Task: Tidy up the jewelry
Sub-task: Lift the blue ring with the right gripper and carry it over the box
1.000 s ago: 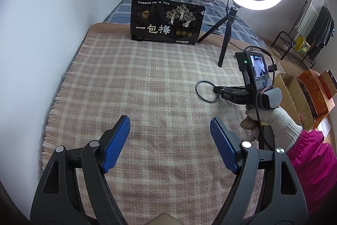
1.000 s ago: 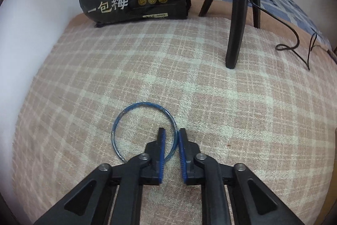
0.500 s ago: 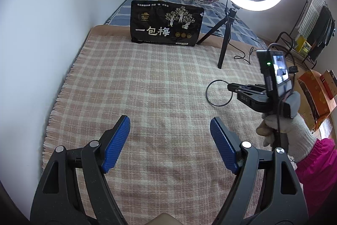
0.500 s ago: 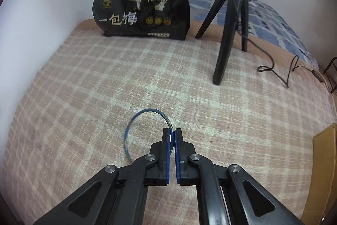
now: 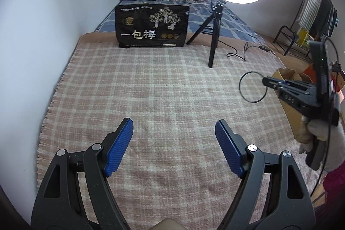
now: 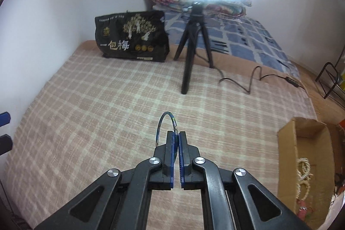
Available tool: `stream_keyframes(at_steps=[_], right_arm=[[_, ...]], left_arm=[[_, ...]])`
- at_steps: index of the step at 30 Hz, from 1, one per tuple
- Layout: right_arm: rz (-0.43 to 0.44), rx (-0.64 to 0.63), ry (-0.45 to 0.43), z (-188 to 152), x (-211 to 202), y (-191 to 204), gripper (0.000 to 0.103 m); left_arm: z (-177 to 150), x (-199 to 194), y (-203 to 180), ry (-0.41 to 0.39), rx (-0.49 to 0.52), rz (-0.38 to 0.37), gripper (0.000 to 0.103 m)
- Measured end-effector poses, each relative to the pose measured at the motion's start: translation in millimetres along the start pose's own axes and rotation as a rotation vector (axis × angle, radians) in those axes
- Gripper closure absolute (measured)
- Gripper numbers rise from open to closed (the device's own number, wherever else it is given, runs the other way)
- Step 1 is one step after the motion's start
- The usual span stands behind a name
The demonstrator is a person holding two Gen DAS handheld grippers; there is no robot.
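Right wrist view shows the right gripper [image 6: 176, 136] clamped on the rim of a thin bangle [image 6: 166, 128], held clear above the plaid blanket [image 6: 86, 122], apparently for carrying to the cardboard box [image 6: 289, 143], while the left gripper [image 5: 174, 143] hangs open and empty.

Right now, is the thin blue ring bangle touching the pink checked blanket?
Apart. The left wrist view shows the bangle pinched in the right gripper, hanging above the blanket.
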State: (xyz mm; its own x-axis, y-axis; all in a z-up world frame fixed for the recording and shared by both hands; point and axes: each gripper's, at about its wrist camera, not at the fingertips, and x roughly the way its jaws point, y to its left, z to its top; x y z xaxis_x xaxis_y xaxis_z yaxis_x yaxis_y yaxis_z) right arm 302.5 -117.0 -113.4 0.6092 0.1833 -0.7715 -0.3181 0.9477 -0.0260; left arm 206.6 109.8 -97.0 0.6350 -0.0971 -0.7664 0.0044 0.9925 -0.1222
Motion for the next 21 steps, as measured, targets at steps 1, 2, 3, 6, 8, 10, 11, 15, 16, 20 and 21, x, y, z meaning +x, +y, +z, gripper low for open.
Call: stream_keyframes(at_steps=[1, 2, 3, 6, 8, 10, 11, 15, 16, 20, 21], right_arm=[[-0.002, 0.008, -0.006, -1.1, -5.3, -5.5, 0.102], [-0.005, 0.018, -0.013, -2.7, -11.3, -13.0, 0.102], [-0.009, 0.028, -0.019, -4.3, -17.0, -20.5, 0.102], [-0.024, 0.072, -0.036, -10.9, -34.5, -50.3, 0.102], [-0.039, 0.105, -0.046, -15.9, -44.6, -70.6, 0.102], [-0.056, 0.138, -0.057, -21.5, -54.3, -91.2, 0.102], [-0.065, 0.159, -0.062, -24.3, -58.8, -103.0, 0.102], [-0.104, 0.218, -0.069, -35.9, -70.8, -143.1, 0.102], [-0.123, 0.231, -0.069, -39.7, -73.5, -154.1, 0.102], [-0.167, 0.279, -0.065, -51.4, -78.7, -183.8, 0.102], [-0.176, 0.289, -0.064, -54.4, -80.1, -190.9, 0.102]], left_arm=[[-0.5, 1.8, -5.5, 0.002, 0.008, 0.0, 0.022], [-1.1, 3.1, -9.0, 0.004, 0.013, -0.001, 0.022], [-1.9, 5.8, -15.0, 0.01, 0.022, -0.003, 0.022], [-4.2, 10.8, -28.9, 0.019, 0.048, -0.005, 0.022], [-5.4, 13.6, -38.2, 0.02, 0.067, -0.005, 0.022], [-5.6, 15.0, -46.9, 0.015, 0.078, -0.006, 0.022], [-5.5, 15.2, -50.9, 0.011, 0.08, -0.008, 0.022], [-5.0, 18.4, -63.6, 0.009, 0.085, -0.02, 0.022], [-5.1, 20.1, -66.4, 0.011, 0.087, -0.021, 0.022], [-7.5, 27.0, -78.8, 0.024, 0.109, -0.028, 0.022], [-8.4, 28.6, -82.6, 0.028, 0.117, -0.03, 0.022]])
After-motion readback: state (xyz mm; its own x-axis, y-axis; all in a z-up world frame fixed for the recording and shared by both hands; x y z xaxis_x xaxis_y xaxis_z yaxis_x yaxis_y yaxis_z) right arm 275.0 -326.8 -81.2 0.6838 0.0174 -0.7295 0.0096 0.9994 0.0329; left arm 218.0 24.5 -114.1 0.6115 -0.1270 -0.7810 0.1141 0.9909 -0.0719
